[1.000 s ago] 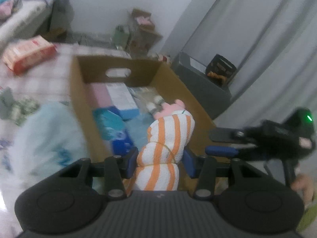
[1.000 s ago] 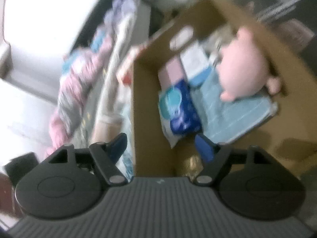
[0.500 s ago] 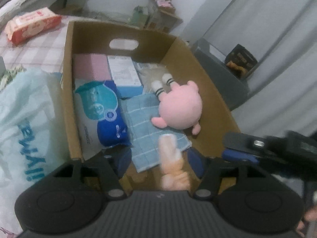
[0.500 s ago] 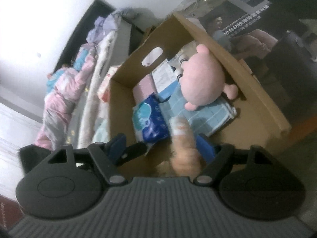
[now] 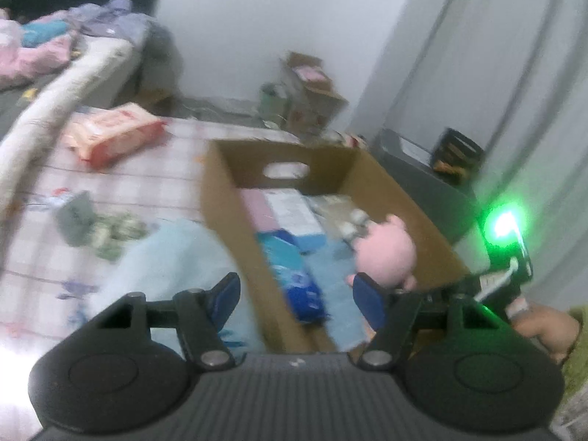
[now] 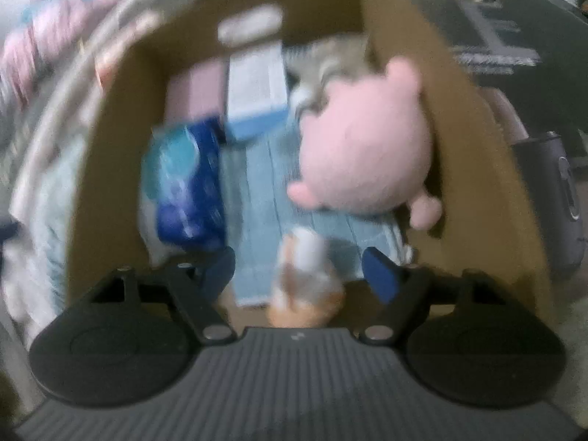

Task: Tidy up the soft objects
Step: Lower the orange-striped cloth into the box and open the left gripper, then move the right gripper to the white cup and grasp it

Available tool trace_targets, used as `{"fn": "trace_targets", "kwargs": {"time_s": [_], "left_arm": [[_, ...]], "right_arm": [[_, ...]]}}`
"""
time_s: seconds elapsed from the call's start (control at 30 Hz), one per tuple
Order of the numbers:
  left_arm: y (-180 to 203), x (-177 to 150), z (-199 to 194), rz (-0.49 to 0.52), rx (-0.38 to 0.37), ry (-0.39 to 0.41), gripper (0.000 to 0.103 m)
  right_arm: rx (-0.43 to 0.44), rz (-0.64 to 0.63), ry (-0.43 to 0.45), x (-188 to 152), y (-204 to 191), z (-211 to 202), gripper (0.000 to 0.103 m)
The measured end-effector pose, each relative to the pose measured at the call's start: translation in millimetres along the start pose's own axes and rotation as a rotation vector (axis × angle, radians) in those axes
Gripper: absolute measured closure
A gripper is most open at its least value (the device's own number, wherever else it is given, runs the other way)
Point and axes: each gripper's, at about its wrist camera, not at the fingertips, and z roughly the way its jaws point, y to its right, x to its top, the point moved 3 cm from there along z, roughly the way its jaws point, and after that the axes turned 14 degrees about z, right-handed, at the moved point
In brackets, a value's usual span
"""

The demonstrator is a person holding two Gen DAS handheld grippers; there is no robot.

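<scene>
While its jaws close, right hand-held gripper [image 6: 298, 273] apart, orange-and-white plush [image 6: 305, 279] between them (unclamped), inside cardboard box [image 6: 474, 117]

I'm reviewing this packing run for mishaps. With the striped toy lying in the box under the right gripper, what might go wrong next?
1. The right gripper is closing around the orange-striped toy, pads not yet touching; it may snag the blue towel underneath.
2. The pink plush leans near the cardboard box wall and could be knocked.
3. Blur makes contact hard to judge.
</scene>
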Motion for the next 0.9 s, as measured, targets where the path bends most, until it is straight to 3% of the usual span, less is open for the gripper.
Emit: {"fn": "trace_targets", "kwargs": {"time_s": [0.13, 0.23, 0.3, 0.47, 0.63, 0.83, 0.9], "left_arm": [[-28.3, -7.0, -14.6, -0.025, 0.063, 0.031, 0.033], [-46.5, -13.9, -17.0, -0.058, 0.092, 0.023, 0.033], [-57.6, -20.3, -19.1, -0.074, 0.101, 0.019, 0.033], [-77.1, -43.9, -19.9, -0.074, 0.147, -0.007, 0.033], [-101.4, -64.2, -27.4, -0.084, 0.195, -0.007, 0.033], [-138.2, -67.1, -33.9, -0.075, 0.297, 0.033, 0.035], [-147.7, -62.9, -30.4, -0.05, 0.338, 0.052, 0.037]], "right_arm": [[-0.014, -0.022, -0.084, -4.9, -4.6, 21.6, 0.062], [0.02, -0.046, -0.084, -9.4, -10.3, 19.5, 0.065], [0.085, -0.052, -0.087, -14.0, -16.0, 11.4, 0.066], [0.133, -0.133, -0.059, -24.0, -36.1, -3.2, 0.063], [0.146, -0.114, -0.066, -19.5, -48.2, -3.6, 0.056], [0.127, -0.132, 0.1, 0.9, -73.7, -43.0, 0.047], [0.16, -0.162, 0.154, 8.9, -94.2, -60.0, 0.045]]}}
